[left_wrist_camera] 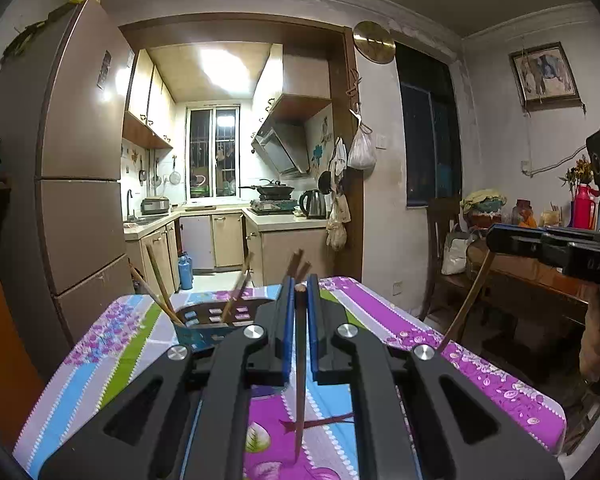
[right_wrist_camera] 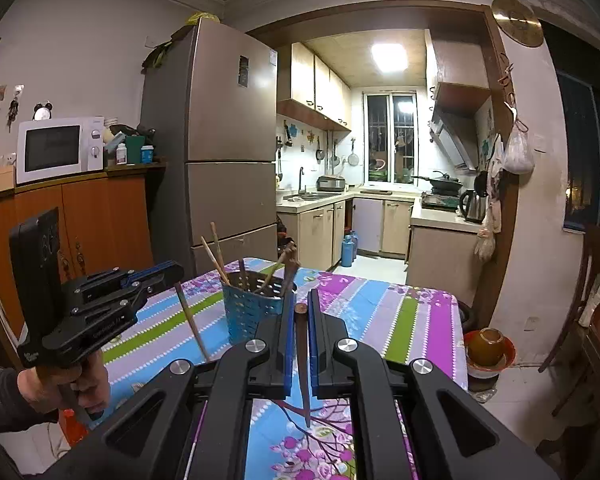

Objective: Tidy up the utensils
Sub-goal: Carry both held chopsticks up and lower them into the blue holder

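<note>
My left gripper [left_wrist_camera: 299,282] is shut on a brown chopstick [left_wrist_camera: 300,380] that hangs tip-down over the tablecloth. Just beyond it, to the left, stands a blue perforated holder [left_wrist_camera: 204,326] with several chopsticks leaning in it. My right gripper [right_wrist_camera: 300,298] is shut on a dark chopstick [right_wrist_camera: 303,368], also hanging tip-down, with the blue holder [right_wrist_camera: 252,308] just ahead and to the left. Each view shows the other tool from the side: the right gripper [left_wrist_camera: 496,238] with its chopstick [left_wrist_camera: 466,300], the left gripper [right_wrist_camera: 176,271] with its chopstick [right_wrist_camera: 192,324]. A person's hand [right_wrist_camera: 60,384] grips the left tool's handle.
The table [left_wrist_camera: 440,344] wears a striped floral cloth. A fridge [right_wrist_camera: 228,152] stands behind it and a cabinet with a microwave [right_wrist_camera: 56,150] to the left. A wooden chair [left_wrist_camera: 444,240] and a cluttered side table [left_wrist_camera: 540,272] are to the right. Bowls [right_wrist_camera: 488,346] sit on the floor.
</note>
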Available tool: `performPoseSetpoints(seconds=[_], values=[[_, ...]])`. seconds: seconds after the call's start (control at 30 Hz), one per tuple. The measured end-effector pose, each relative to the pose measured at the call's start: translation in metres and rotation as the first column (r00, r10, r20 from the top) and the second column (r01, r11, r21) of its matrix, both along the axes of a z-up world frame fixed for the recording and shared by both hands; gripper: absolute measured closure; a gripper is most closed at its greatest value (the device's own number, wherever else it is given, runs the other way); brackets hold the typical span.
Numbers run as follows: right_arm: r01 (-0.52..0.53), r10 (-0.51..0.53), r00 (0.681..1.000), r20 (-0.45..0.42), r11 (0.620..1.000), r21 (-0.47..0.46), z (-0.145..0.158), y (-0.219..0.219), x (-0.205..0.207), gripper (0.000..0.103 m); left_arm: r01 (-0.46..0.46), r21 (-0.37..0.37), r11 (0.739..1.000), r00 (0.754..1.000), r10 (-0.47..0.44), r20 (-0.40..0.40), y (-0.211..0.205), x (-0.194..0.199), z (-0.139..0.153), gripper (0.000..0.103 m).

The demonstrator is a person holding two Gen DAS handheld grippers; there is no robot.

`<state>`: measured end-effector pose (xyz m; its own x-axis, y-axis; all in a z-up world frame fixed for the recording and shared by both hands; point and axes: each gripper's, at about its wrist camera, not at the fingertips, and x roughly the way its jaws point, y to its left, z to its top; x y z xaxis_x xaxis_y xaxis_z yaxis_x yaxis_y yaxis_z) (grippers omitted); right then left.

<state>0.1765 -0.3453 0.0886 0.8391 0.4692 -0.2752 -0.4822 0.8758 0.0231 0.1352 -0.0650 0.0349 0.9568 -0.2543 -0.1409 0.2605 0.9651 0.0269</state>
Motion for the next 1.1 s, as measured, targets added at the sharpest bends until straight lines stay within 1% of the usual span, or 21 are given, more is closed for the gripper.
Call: performPoseSetpoints(seconds=[0.2, 0.27, 0.43, 0.53, 0.7, 0.87, 1.0, 1.1], values=[[-0.016, 0.016, 1.000, 0.015, 1.000, -0.004, 0.028, 0.017, 0.007, 0.096, 0.025, -0.018, 1.000, 0.999, -0.024, 0.026, 0.014, 0.004, 0.035, 0.098], [-0.021, 0.021, 1.000, 0.023, 1.000, -0.005, 0.036, 0.023, 0.008, 0.096, 0.031, -0.033, 0.999, 0.999, -0.031, 0.025, 0.020, 0.009, 0.045, 0.098], [-0.033, 0.033, 0.999, 0.038, 0.999, -0.007, 0.062, 0.035, 0.014, 0.096, 0.026, -0.034, 0.999, 0.999, -0.025, 0.035, 0.028, 0.024, 0.066, 0.098], [-0.035, 0.035, 0.999, 0.041, 0.999, 0.003, 0.082, 0.038, 0.021, 0.096, 0.024, -0.036, 0.999, 0.998, -0.022, 0.060, 0.034, 0.029, 0.083, 0.098], [-0.041, 0.040, 0.998, 0.049, 0.999, 0.025, 0.118, 0.041, 0.037, 0.096, 0.021, -0.073, 0.997, 0.992, -0.012, 0.124, 0.043, 0.036, 0.122, 0.098], [-0.057, 0.054, 0.996, 0.078, 0.997, 0.044, 0.158, 0.059, 0.056, 0.096, -0.003, -0.095, 0.995, 0.982, 0.021, 0.188, 0.051, 0.050, 0.158, 0.098], [-0.066, 0.062, 0.994, 0.086, 0.997, 0.035, 0.174, 0.080, 0.076, 0.096, -0.022, -0.118, 0.993, 0.978, 0.046, 0.202, 0.058, 0.069, 0.172, 0.098], [-0.073, 0.071, 0.994, 0.078, 0.997, 0.028, 0.175, 0.096, 0.094, 0.096, -0.033, -0.138, 0.990, 0.980, 0.059, 0.188, 0.063, 0.087, 0.171, 0.098]])
